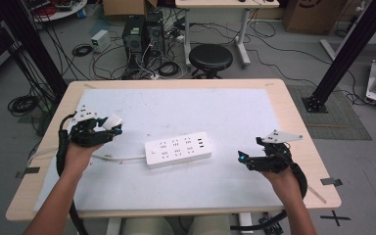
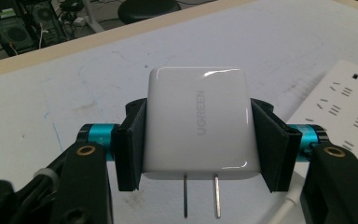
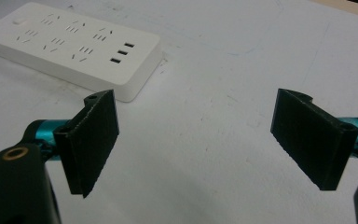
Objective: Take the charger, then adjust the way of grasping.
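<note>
So far I have the white UGREEN wall charger point(image 2: 198, 123) clamped between the pads of my left gripper point(image 2: 198, 140), its flat sides pressed by both jaws and its two metal prongs point(image 2: 200, 196) pointing back toward my hand, clear of the surface point(image 1: 186, 205). That, as I judge it, is the pick-up done. What remains is the plugging in: the prongs are not yet turned toward the white power strip point(image 1: 177, 149), which lies flat off to the right of my left gripper, roughly between my two hands, with its cord point(image 1: 120, 157) running out toward my left hand. None of its outlets is occupied.

My right gripper point(image 3: 196, 140) hangs with its jaws wide apart and nothing between them, the strip's USB end ahead of it and to its left.

By count: one charger with two prongs, one power strip, three USB ports point(image 3: 121, 52) on it, two grippers.
</note>
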